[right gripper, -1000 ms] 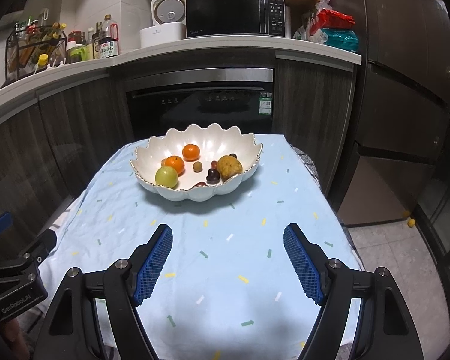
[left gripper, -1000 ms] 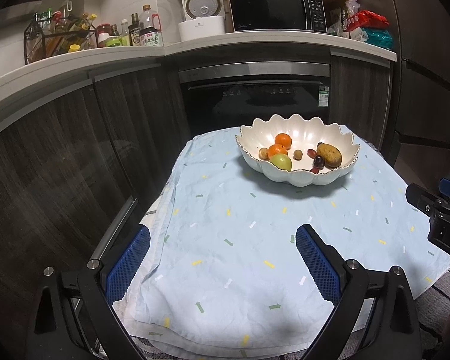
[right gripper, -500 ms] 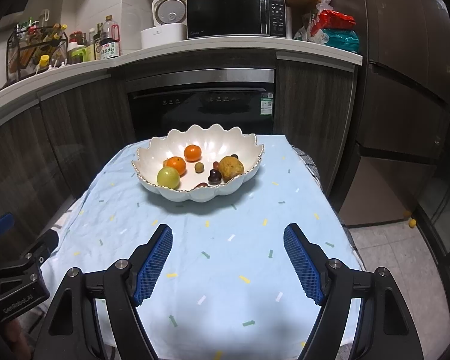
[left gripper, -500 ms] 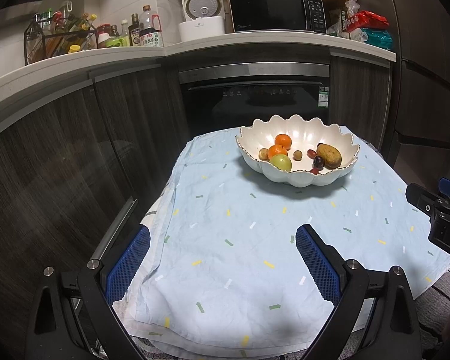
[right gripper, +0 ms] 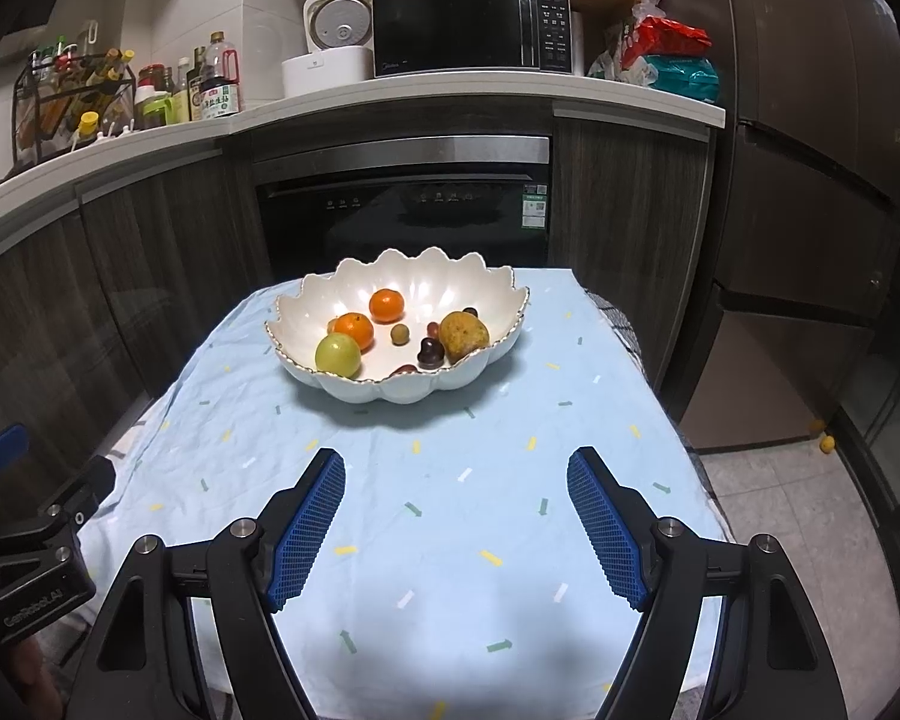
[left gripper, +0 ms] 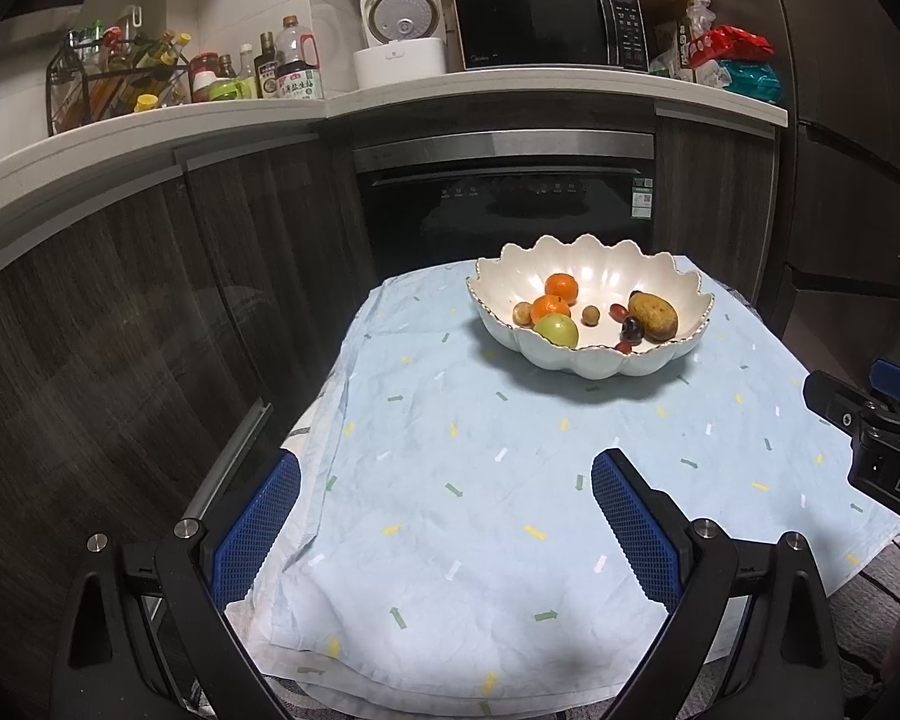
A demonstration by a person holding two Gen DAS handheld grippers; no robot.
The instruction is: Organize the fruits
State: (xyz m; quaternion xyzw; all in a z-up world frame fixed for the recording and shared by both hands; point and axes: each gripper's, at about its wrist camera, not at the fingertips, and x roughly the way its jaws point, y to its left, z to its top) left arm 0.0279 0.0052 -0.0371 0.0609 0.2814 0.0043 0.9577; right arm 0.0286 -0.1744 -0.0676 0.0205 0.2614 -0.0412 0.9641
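Right wrist view is showing us the scalloped white bowl [right gripper: 498, 324] sitting at the far end of the bench [right gripper: 450, 540], on its pale blue cloth, with all the fruit lying inside it: two oranges [right gripper: 386, 305], a green apple [right gripper: 337, 355], a brownish pear-like fruit [right gripper: 463, 333], a dark plum [right gripper: 431, 353] and some small round ones. We are judging the oranges and apple as firm and light, safe to take across their widest part; the plum and the small fruits are looking smooth and likely to roll or bruise, so we are favouring a gentle pinch. The bowl is looking like ceramic, brittle at its rim. We are holding the right gripper [right gripper: 456, 531] and left gripper [left gripper: 447, 531] tilted downward over the near cloth, well apart from the bowl, both sets of jaws released wide with nothing between them.
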